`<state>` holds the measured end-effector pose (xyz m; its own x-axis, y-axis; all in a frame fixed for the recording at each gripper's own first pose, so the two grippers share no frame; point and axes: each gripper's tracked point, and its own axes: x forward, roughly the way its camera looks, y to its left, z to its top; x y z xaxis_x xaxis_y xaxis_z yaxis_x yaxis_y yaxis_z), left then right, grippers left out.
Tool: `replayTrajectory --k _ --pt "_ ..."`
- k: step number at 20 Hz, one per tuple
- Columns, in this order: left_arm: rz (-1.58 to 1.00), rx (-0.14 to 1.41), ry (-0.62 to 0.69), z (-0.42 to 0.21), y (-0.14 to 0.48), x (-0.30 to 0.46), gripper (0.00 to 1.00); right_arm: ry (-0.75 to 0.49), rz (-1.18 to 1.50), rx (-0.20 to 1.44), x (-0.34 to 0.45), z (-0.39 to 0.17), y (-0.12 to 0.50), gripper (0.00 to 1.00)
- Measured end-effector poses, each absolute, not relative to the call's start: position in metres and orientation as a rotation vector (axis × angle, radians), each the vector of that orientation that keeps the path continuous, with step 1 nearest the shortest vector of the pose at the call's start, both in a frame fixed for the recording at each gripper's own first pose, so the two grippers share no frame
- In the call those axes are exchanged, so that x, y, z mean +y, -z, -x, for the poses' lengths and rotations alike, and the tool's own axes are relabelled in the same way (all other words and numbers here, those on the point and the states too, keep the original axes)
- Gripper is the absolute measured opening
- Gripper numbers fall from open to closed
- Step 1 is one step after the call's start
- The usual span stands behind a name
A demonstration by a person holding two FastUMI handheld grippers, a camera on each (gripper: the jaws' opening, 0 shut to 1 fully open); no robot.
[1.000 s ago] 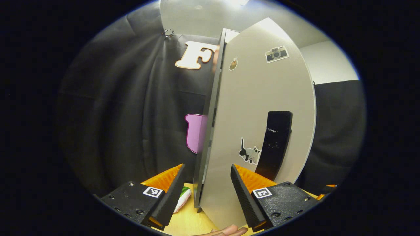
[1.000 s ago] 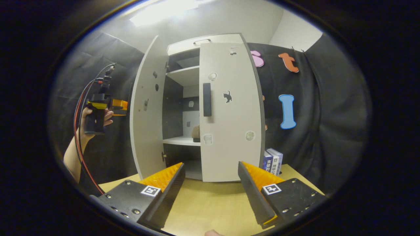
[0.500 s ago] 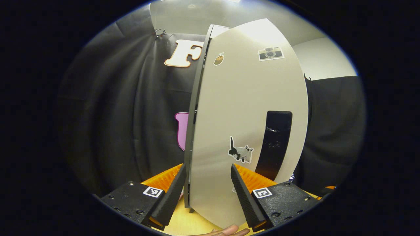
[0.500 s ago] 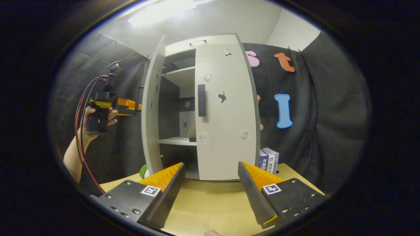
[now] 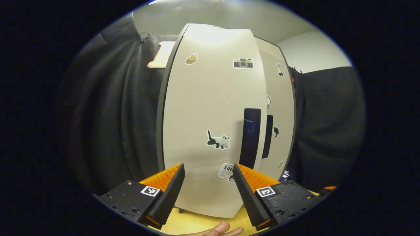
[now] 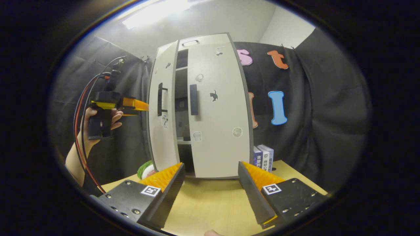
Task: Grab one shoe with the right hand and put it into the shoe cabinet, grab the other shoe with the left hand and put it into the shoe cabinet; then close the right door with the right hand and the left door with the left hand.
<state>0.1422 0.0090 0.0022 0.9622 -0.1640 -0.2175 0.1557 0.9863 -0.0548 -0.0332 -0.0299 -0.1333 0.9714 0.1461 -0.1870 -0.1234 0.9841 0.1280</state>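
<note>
The white shoe cabinet stands on the wooden table. Its right door lies shut. Its left door is nearly shut, with a narrow gap left, where a shelf and something dark on it show. My left gripper is open, its fingertips right up against the left door's face, left of the black handle. In the right gripper view a hand holds that left gripper against the door's outer side. My right gripper hangs open over the table, short of the cabinet, holding nothing.
Two books stand at the cabinet's right side. A green and white object lies on the table left of the cabinet. Black cloth walls surround the booth. A fingertip shows at the bottom of the left gripper view.
The left door has swung from wide open to nearly shut, with my left gripper following it. The right gripper has barely moved.
</note>
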Motion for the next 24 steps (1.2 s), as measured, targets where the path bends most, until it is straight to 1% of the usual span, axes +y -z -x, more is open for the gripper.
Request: replayTrajectory --k 1,3,4,5,6,7,8,9,10,11,12,13,14,15,16,17,18,21,22,23,24 --pt "0.016 0.213 0.159 -0.137 -0.002 0.005 0.93 -0.133 -0.119 0.195 -0.031 0.033 0.132 0.97" --pt "-0.015 0.204 0.153 -0.124 -0.001 0.002 0.94 -0.137 -0.129 0.182 -0.030 0.034 0.127 0.97" --pt "-0.026 0.203 0.151 -0.115 -0.001 0.001 0.89 -0.138 -0.133 0.173 -0.029 0.035 0.124 0.97" --pt "-0.032 0.201 0.150 -0.107 0.000 0.000 0.94 -0.131 -0.133 0.171 -0.030 0.035 0.123 0.97" --pt "-0.031 0.204 0.147 -0.099 0.002 0.000 0.93 -0.117 -0.127 0.172 -0.032 0.035 0.122 0.97" --pt "-0.030 0.202 0.146 -0.091 0.003 0.000 0.94 -0.113 -0.120 0.169 -0.031 0.035 0.120 0.94" --pt "-0.022 0.200 0.139 -0.083 0.003 0.000 0.93 -0.120 -0.117 0.163 -0.028 0.035 0.117 0.97" --pt "-0.020 0.203 0.137 -0.076 0.005 -0.001 0.93 -0.128 -0.118 0.160 -0.024 0.035 0.115 0.97" --pt "-0.016 0.205 0.141 -0.068 0.007 -0.002 0.89 -0.137 -0.119 0.162 -0.020 0.035 0.113 0.97" --pt "-0.014 0.201 0.147 -0.062 0.007 -0.004 0.93 -0.133 -0.117 0.168 -0.019 0.035 0.112 0.94" --pt "-0.020 0.188 0.141 -0.056 0.005 -0.003 0.93 -0.123 -0.102 0.175 -0.019 0.035 0.111 0.94" --pt "-0.018 0.177 0.135 -0.050 0.004 -0.002 0.89 -0.114 -0.080 0.183 -0.020 0.035 0.111 0.94" --pt "-0.015 0.172 0.130 -0.044 0.004 0.000 0.93 -0.108 -0.070 0.183 -0.018 0.033 0.108 0.97" --pt "-0.008 0.164 0.124 -0.038 0.005 0.002 0.93 -0.112 -0.070 0.182 -0.013 0.032 0.106 0.94" --pt "0.001 0.155 0.118 -0.031 0.007 0.003 0.89 -0.116 -0.076 0.185 -0.010 0.032 0.104 0.97" --pt "0.012 0.157 0.108 -0.026 0.013 0.006 0.92 -0.116 -0.080 0.189 -0.009 0.033 0.102 0.94" --pt "0.022 0.164 0.105 -0.021 0.021 0.010 0.92 -0.119 -0.079 0.187 -0.007 0.032 0.099 0.97" --pt "0.041 0.201 0.100 -0.007 0.044 0.014 0.93 -0.102 -0.050 0.185 -0.007 0.033 0.090 0.97" --pt "0.039 0.205 0.095 -0.004 0.049 0.017 0.93 -0.100 -0.042 0.181 -0.006 0.033 0.087 0.94" --pt "0.043 0.201 0.087 0.000 0.051 0.019 0.94 -0.102 -0.037 0.174 -0.004 0.032 0.083 0.97" --pt "0.040 0.198 0.085 0.004 0.053 0.020 0.89 -0.100 -0.033 0.168 -0.003 0.032 0.081 0.97"
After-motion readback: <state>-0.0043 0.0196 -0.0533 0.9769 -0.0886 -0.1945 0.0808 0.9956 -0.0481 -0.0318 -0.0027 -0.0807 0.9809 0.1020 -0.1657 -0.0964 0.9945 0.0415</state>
